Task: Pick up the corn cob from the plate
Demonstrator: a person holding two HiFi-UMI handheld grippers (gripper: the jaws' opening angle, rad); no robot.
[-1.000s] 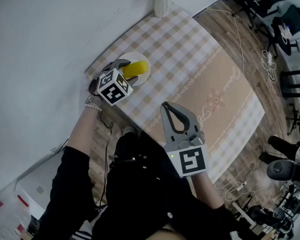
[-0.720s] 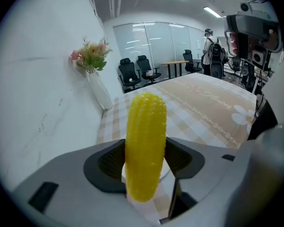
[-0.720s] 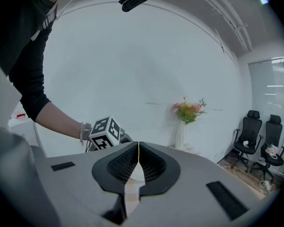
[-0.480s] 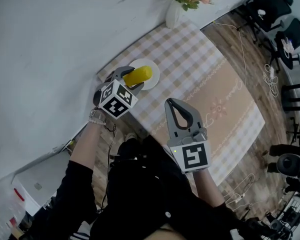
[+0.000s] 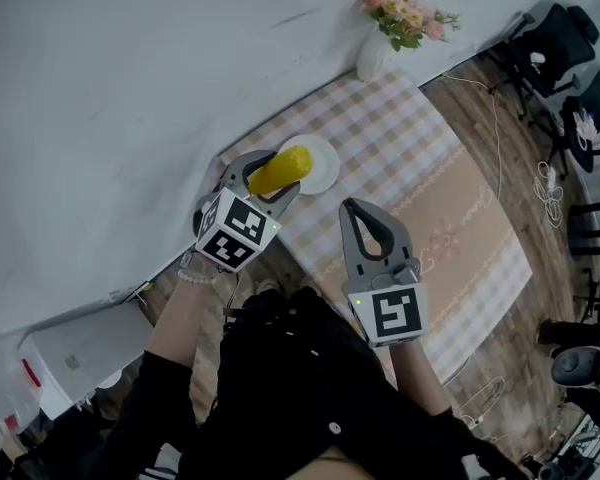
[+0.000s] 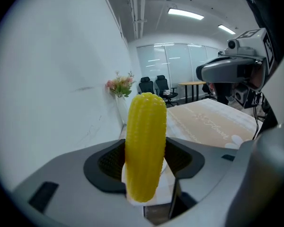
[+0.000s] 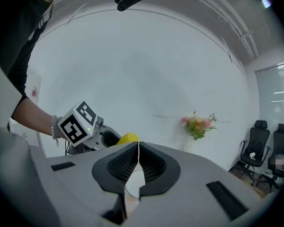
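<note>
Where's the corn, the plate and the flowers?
corn point(image 6: 144, 145): left gripper view, middle of the cob.
plate point(image 5: 324, 166): head view, bare right side.
flowers point(image 5: 405, 13): head view, middle of the blooms.

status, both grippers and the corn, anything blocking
Left gripper shut on corn cob, cob held clear above the plate. Right gripper shut, empty. Nothing in the way.

Corn cob point(image 6: 144, 145): glossy yellow, bumpy kernels, looks plastic. Plate point(image 5: 328, 173): smooth glossy white. Tablecloth point(image 5: 430, 158): matt checked cloth. Floor point(image 5: 510, 138), right of frame: wood planks. Left gripper point(image 6: 144, 162), right gripper point(image 7: 138, 162): matt grey plastic. Pads point(image 7: 123, 167): dark, finely ribbed. Wall point(image 5: 110, 88): matt white.
</note>
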